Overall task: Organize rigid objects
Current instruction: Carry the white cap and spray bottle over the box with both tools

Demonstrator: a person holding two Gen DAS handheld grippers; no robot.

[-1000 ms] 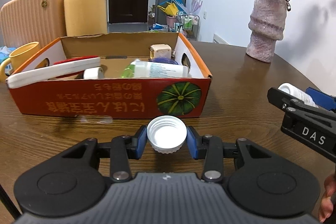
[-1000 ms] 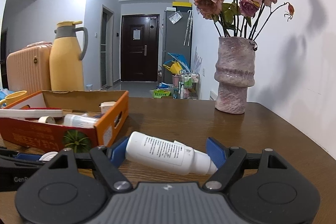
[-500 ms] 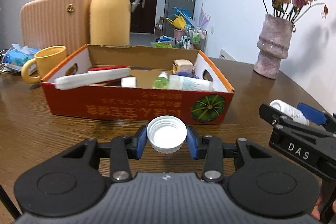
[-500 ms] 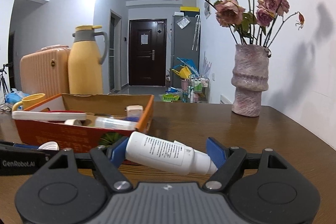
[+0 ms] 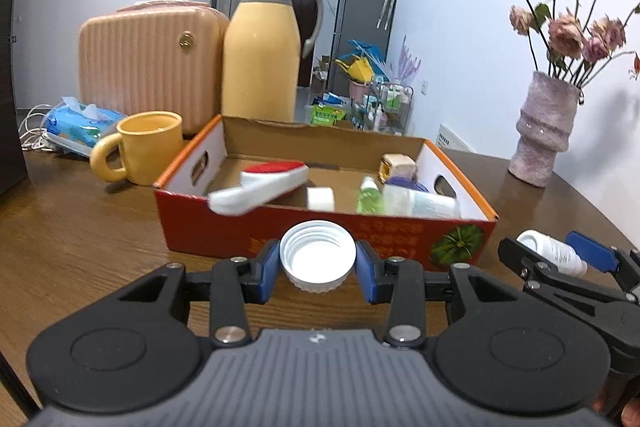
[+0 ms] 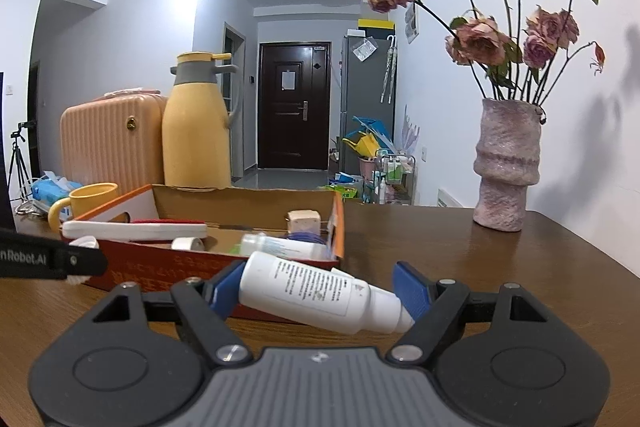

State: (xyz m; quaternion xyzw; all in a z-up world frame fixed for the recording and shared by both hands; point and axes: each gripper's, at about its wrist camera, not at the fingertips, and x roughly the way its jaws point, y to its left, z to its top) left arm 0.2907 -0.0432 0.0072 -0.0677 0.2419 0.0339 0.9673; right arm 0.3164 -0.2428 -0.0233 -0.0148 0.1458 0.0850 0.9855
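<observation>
Squarely between the left gripper's (image 5: 318,264) pads sits the white cap (image 5: 318,261).

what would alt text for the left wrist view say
The left gripper holds a white cap in front of an orange cardboard box of small items on a wooden table; the right gripper holds a white bottle.

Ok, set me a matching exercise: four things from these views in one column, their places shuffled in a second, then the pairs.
Things:
1. white cap
2. white bottle
3. yellow mug
4. vase

Places:
A. on the table, left of the cardboard box
B. between the left tongs' pads
C. far right of the table, holding dried roses
D. slanted across the right tongs

Pairs: 1-B, 2-D, 3-A, 4-C
</observation>
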